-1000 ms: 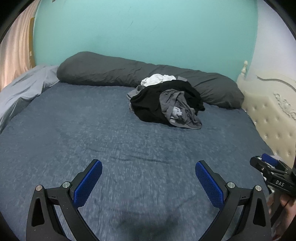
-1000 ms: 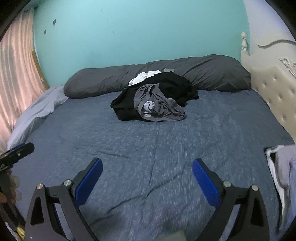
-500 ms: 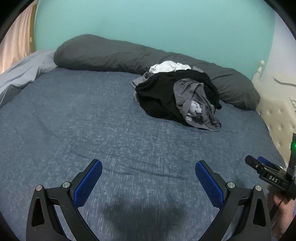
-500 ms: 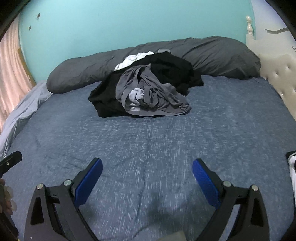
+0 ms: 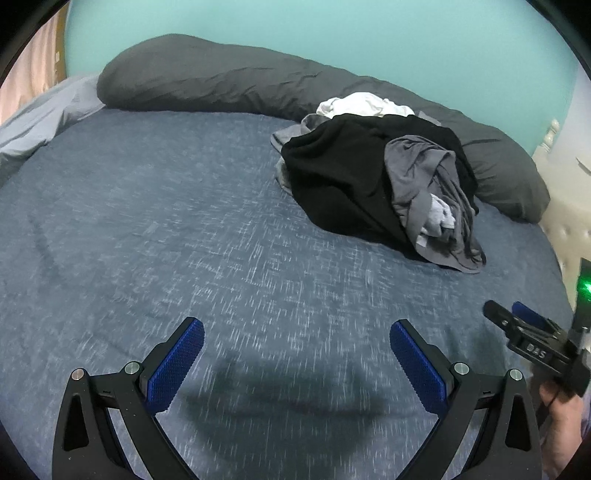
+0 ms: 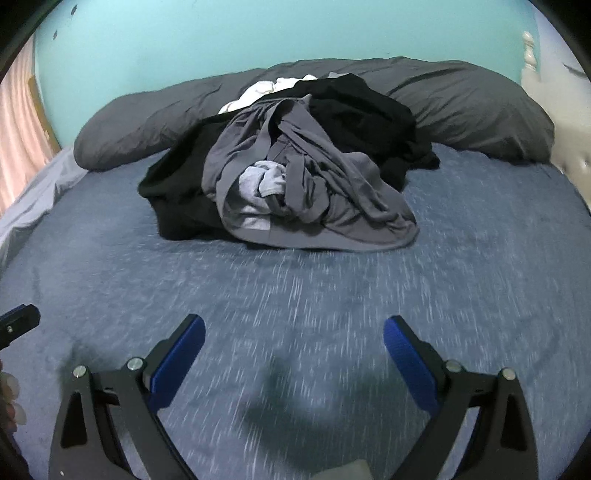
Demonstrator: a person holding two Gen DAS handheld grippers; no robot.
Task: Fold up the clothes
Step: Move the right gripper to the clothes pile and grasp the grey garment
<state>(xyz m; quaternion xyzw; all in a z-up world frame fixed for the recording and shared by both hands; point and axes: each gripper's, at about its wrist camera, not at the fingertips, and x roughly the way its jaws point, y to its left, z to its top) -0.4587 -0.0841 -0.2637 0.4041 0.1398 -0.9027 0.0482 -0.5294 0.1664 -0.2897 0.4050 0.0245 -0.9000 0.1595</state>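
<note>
Left wrist view, nearest first: the left gripper [image 5: 297, 360] hangs low over the blue bed cover [image 5: 166, 229], its two blue-padded fingers [image 5: 175, 365] spread wide with only bare cover and a soft shadow between them. Just off to its right, the right gripper [image 5: 517, 323] shows from the side, held by a hand [image 5: 561, 421] at the frame's edge; from this angle I cannot tell its spread. Beyond the fingers, well apart from them and up to the right, lies the pile of clothes [image 5: 376, 181]: a black garment [image 5: 340, 173] forms the bulk, a crumpled grey garment [image 5: 432, 195] drapes over the side nearest the right gripper, and a white garment [image 5: 364, 105] peeks out at the back. Behind the pile, and touching it, a long dark grey pillow [image 5: 207, 79] runs along the teal wall [image 5: 332, 33].

Right wrist view gives the same order. The right gripper [image 6: 293, 354] has its fingers [image 6: 406, 354] spread wide and grips nothing, with blurred bed cover [image 6: 480, 258] between them. The tip of the left gripper [image 6: 18, 321] pokes in at the left edge. The pile of clothes [image 6: 295, 162] sits straight ahead of the right fingers, still clear of them, with the grey garment [image 6: 314, 195] facing the camera, the black garment [image 6: 369, 110] behind and beside it, and the white garment [image 6: 266, 88] at the rear against the pillow [image 6: 472, 103]. The wall [image 6: 221, 40] closes the scene.
</note>
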